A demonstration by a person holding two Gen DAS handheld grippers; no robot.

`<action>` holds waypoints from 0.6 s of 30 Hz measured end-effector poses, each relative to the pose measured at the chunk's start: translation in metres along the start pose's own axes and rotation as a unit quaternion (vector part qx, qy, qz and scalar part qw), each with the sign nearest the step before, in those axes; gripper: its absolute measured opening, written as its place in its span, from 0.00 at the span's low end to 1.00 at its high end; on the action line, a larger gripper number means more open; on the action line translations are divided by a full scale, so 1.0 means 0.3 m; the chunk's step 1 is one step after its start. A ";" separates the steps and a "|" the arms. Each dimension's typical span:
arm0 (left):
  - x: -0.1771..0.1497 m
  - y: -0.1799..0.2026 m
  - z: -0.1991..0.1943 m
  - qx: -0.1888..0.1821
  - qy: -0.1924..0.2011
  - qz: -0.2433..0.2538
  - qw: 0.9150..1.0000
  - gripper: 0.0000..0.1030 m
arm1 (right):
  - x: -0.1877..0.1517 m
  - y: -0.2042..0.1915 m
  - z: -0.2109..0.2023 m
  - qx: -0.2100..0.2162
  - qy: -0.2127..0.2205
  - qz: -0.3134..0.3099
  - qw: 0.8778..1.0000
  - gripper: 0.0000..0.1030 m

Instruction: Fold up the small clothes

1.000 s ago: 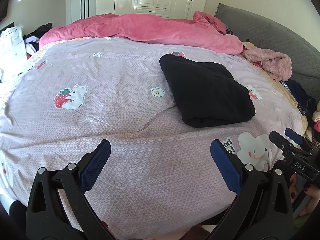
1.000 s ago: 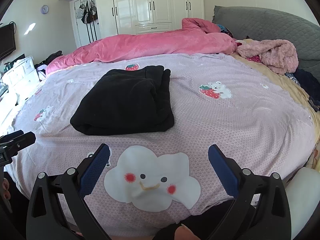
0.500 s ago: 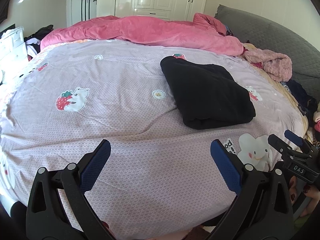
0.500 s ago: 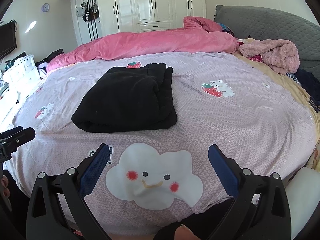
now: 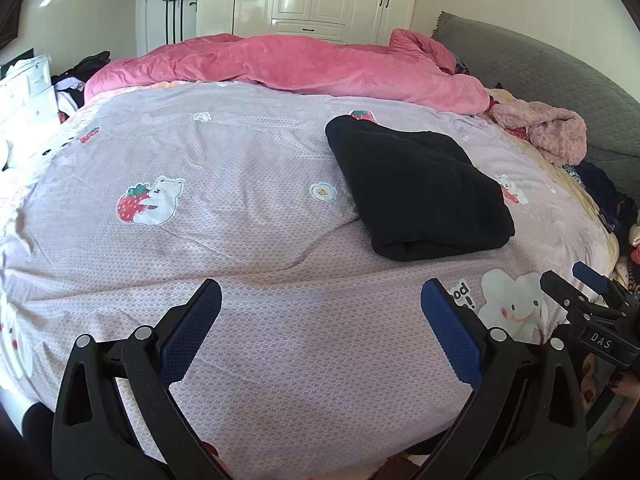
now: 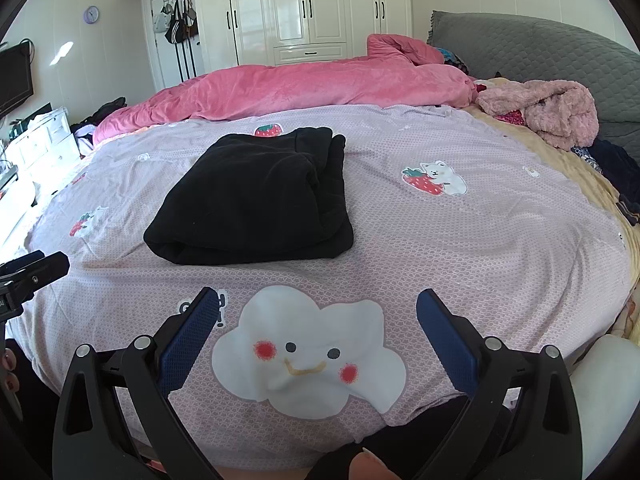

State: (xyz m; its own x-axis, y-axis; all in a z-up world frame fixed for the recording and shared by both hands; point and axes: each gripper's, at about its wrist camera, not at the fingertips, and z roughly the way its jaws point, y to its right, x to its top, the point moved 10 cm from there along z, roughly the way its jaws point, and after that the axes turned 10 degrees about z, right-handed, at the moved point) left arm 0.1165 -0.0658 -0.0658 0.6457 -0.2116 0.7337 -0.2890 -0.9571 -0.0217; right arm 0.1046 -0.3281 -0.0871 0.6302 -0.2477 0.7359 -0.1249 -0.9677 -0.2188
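A black garment [image 5: 420,192] [image 6: 256,200] lies folded into a thick rectangle on the lilac printed bedcover [image 5: 240,220] [image 6: 480,232]. My left gripper [image 5: 320,312] hangs open over the bed's near edge, well short and to the left of the garment, with nothing between its blue pads. My right gripper [image 6: 316,316] also stands open and empty, above a white cloud print [image 6: 308,356], with the garment just beyond its left finger. Each gripper shows at the edge of the other's view, the right gripper [image 5: 580,292] and the left gripper [image 6: 32,272].
A pink duvet [image 5: 300,64] is bunched along the far side of the bed. A fluffy pink garment [image 6: 540,112] and dark clothes [image 6: 616,168] lie at the right by the grey headboard [image 6: 540,48]. White wardrobes [image 6: 304,8] stand behind; a white dresser [image 6: 40,140] stands at left.
Both grippers have stayed open and empty. The views have drifted slightly, tilting up a little, so the black garment sits a touch lower in frame. The garment itself has not moved.
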 end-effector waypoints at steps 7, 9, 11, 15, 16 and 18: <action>0.003 -0.006 -0.004 0.001 0.003 -0.002 1.000 0.91 | 0.000 0.000 -0.001 0.000 0.000 0.001 1.000 0.96; 0.002 -0.007 -0.006 0.001 0.003 -0.002 1.000 0.91 | -0.001 -0.001 0.000 0.000 0.001 0.000 1.000 0.96; 0.003 -0.008 -0.007 0.001 0.004 -0.003 1.000 0.91 | -0.001 0.000 -0.001 0.000 0.000 0.000 1.000 0.96; 0.004 -0.009 -0.006 0.002 0.004 -0.001 1.000 0.91 | -0.001 -0.002 -0.002 0.000 0.001 0.000 1.000 0.96; 0.004 -0.010 -0.006 0.002 0.003 -0.002 1.000 0.91 | -0.002 -0.001 -0.002 -0.001 0.001 0.000 1.000 0.96; 0.004 -0.010 -0.006 0.002 0.003 -0.002 1.000 0.91 | -0.001 0.000 -0.004 -0.001 0.002 0.000 1.000 0.96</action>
State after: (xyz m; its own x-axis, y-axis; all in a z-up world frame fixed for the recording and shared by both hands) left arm 0.1168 -0.0629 -0.0636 0.6423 -0.2072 0.7379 -0.2838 -0.9586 -0.0222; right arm 0.1035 -0.3280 -0.0865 0.6277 -0.2470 0.7383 -0.1258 -0.9681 -0.2168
